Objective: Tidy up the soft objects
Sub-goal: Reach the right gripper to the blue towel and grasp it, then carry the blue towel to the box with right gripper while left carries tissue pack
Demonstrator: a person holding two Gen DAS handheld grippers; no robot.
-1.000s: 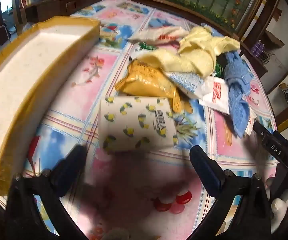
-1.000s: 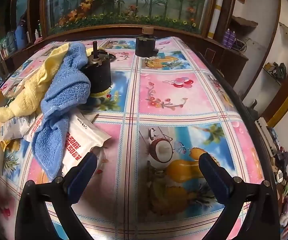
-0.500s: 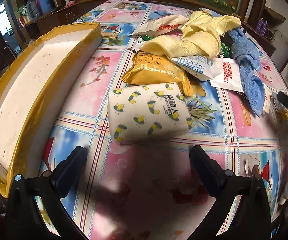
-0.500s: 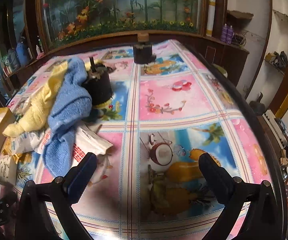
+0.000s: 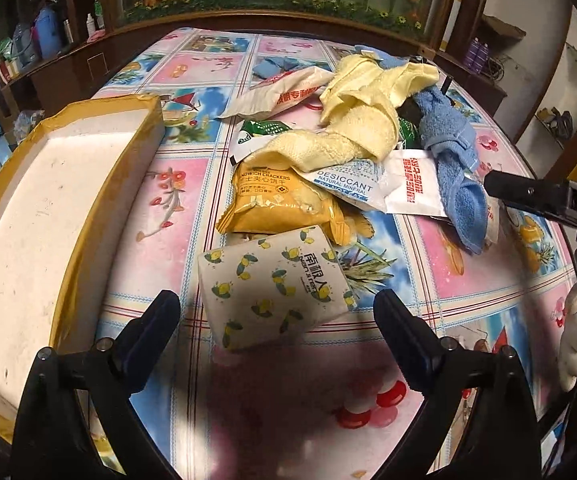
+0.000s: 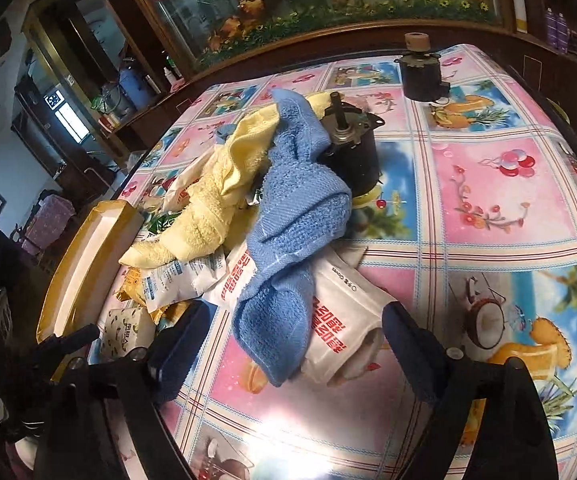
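Two grippers hang over a cluttered desk (image 5: 176, 184), both with jaws released and grasping nothing: the left gripper (image 5: 276, 316) straddles the near end of the lemon-print tissue pack (image 5: 272, 288), apparently lined up to take it, and the right gripper (image 6: 288, 340) frames the near tip of the blue towel (image 6: 288, 248) draped over a white pouch (image 6: 340, 320). At far left the yellow-edged tray (image 5: 28, 216) sits bare, probably the drop-off place. Behind the tissue pack lie the cracker packet (image 5: 276, 200), yellow towel (image 5: 352, 132) and desiccant sachet (image 5: 348, 186), heaped together.
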